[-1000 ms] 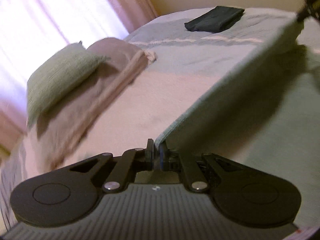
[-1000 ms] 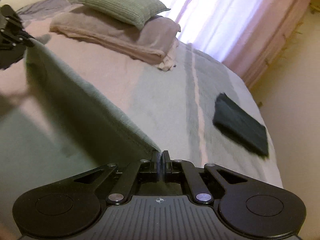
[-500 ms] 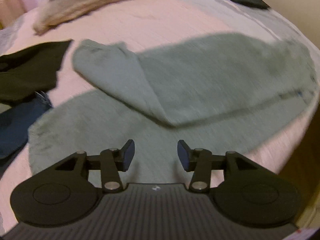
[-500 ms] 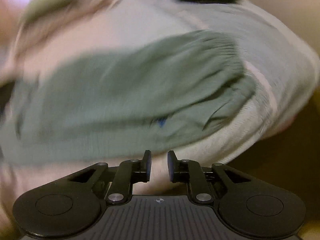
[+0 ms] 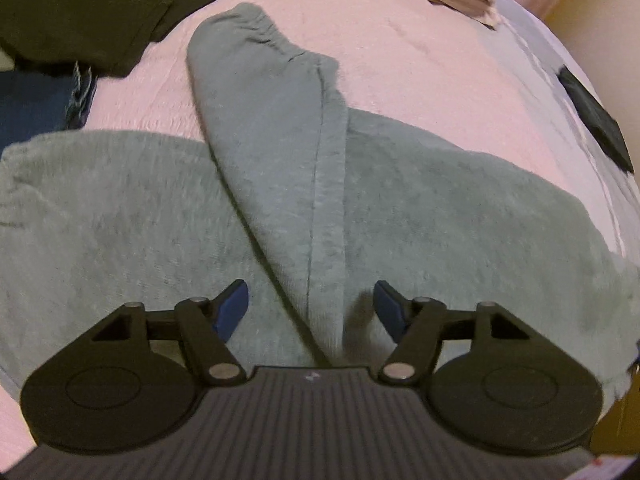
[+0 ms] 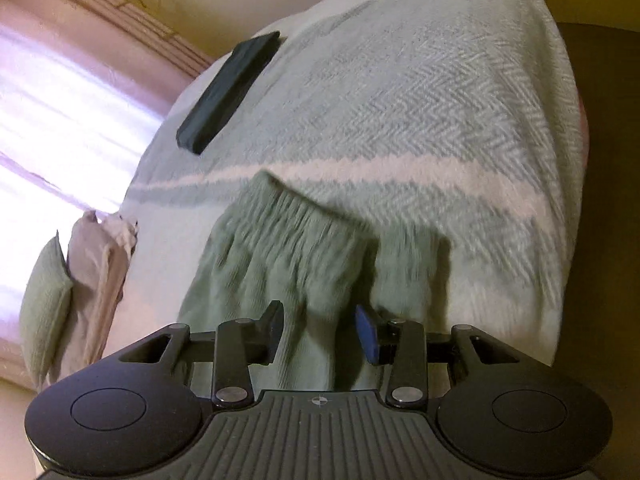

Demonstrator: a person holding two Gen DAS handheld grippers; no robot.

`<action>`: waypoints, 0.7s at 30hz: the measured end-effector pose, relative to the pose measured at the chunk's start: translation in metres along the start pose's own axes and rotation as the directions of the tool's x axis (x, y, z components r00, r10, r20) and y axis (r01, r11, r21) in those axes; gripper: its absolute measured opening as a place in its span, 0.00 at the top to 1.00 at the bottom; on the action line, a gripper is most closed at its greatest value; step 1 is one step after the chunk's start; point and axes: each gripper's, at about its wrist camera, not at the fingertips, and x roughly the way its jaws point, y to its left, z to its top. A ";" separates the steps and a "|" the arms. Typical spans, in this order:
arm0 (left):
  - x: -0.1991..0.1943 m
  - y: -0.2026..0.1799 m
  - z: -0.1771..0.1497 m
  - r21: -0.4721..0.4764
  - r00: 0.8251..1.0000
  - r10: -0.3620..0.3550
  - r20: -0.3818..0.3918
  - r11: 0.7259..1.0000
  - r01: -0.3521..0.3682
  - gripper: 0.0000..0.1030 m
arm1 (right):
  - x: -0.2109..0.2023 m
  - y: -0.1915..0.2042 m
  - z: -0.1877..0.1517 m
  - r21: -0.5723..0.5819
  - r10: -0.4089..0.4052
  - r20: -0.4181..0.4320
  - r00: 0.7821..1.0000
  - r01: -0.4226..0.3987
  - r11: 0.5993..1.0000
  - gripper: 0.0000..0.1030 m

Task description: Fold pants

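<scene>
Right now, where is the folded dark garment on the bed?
In the right wrist view the folded dark garment lies upper left on the striped blanket, beyond the green pants, near the curtain.

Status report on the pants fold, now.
Left tool and right tool both opening, nothing gripped. Green pants flat on bed, one leg crossed over. Dark clothes lie clear of them.

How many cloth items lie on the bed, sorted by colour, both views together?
Green: 2, the green sweatpants and a green pillow.
Black: 2, a spread black garment and a folded dark garment.
Blue: 1, a denim piece.
Total: 5.
</scene>
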 end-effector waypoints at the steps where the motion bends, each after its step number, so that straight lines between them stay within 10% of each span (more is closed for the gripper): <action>1: 0.002 0.001 0.000 -0.024 1.000 0.002 0.003 1.000 -0.002 0.54 | 0.004 -0.001 0.003 0.004 -0.005 0.003 1.000 0.005 1.000 0.64; 4: 0.002 0.000 0.000 -0.029 0.999 0.011 0.037 1.000 -0.010 0.91 | 0.011 -0.008 0.008 0.059 0.032 0.001 1.000 -0.032 0.998 0.81; 13: -0.087 0.005 -0.034 0.067 0.963 0.031 0.266 0.996 -0.051 0.91 | -0.058 0.001 0.021 -0.028 0.184 0.082 0.979 -0.182 0.983 0.88; 21: -0.065 -0.012 -0.092 0.272 0.971 0.200 0.129 0.935 -0.228 0.80 | -0.026 -0.043 0.007 0.013 -0.016 -0.056 0.998 0.016 1.000 0.87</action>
